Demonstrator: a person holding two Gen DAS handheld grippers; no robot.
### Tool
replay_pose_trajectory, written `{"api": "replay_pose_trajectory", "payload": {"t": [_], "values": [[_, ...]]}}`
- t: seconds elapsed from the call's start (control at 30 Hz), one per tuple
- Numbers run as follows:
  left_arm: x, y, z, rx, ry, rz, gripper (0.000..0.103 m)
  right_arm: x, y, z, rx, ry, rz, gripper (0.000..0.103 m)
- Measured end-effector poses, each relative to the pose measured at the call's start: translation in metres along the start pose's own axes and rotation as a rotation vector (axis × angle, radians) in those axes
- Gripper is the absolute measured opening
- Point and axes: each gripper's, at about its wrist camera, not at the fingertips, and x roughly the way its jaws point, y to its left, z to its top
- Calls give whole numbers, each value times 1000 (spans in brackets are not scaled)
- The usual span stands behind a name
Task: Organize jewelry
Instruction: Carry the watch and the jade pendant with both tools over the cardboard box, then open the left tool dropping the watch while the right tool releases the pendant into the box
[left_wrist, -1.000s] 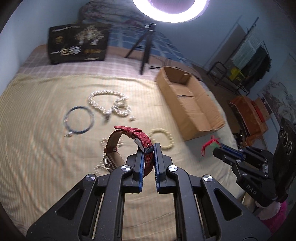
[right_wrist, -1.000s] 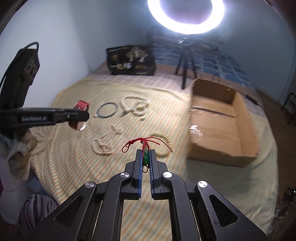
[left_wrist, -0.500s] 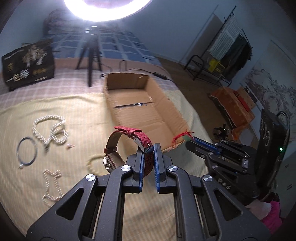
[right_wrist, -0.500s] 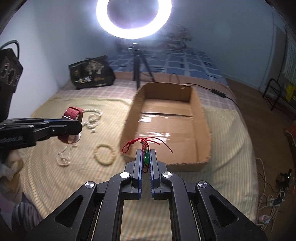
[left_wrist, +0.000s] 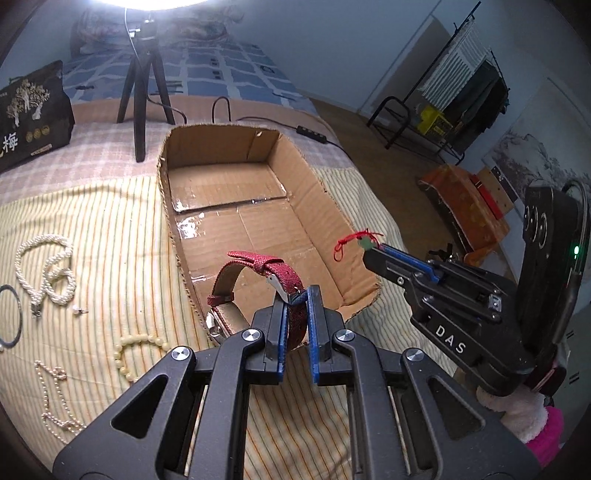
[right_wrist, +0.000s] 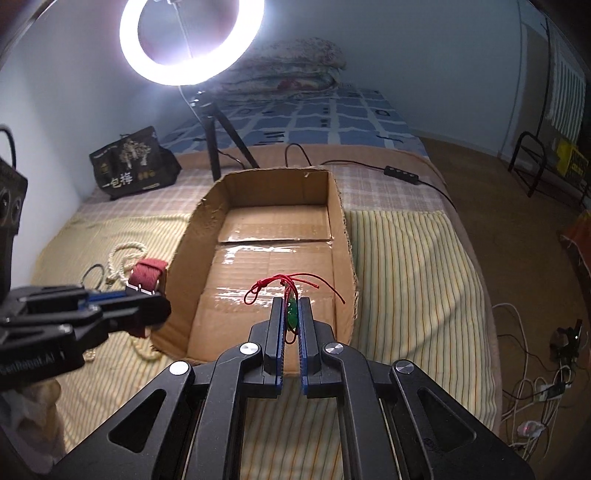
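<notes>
Bedspread below: left claw (left_wrist: 297, 295) pinches red watch (left_wrist: 258, 291); right claw (right_wrist: 291, 306) clamps seemingly jade pendant (right_wrist: 291, 314) above box (right_wrist: 258, 258).

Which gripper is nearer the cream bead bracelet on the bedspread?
Left. The left gripper, shut on the red-strap watch, hangs just beside the bracelet; the right gripper is across the cardboard box.

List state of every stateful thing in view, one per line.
left gripper: shut on watch
watch: held up, strap buckled in a loop
right gripper: shut on green pendant
green pendant: pinched between fingers, red cord loose
cardboard box: open, nothing inside
ring light: on
pearl necklace: lying on bedspread
</notes>
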Motion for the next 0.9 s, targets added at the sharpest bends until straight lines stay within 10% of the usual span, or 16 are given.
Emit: {"api": "replay_pose_trajectory", "payload": {"t": [0.7, 0.83, 0.9], "values": [[21, 7, -5, 5, 55, 51, 14, 27, -4, -1, 16, 49, 2, 7], [18, 8, -4, 4, 47, 52, 43, 22, -5, 0, 24, 29, -12, 46], [16, 8, -4, 8, 35, 59, 44, 20, -7, 1, 33, 24, -16, 47]]}}
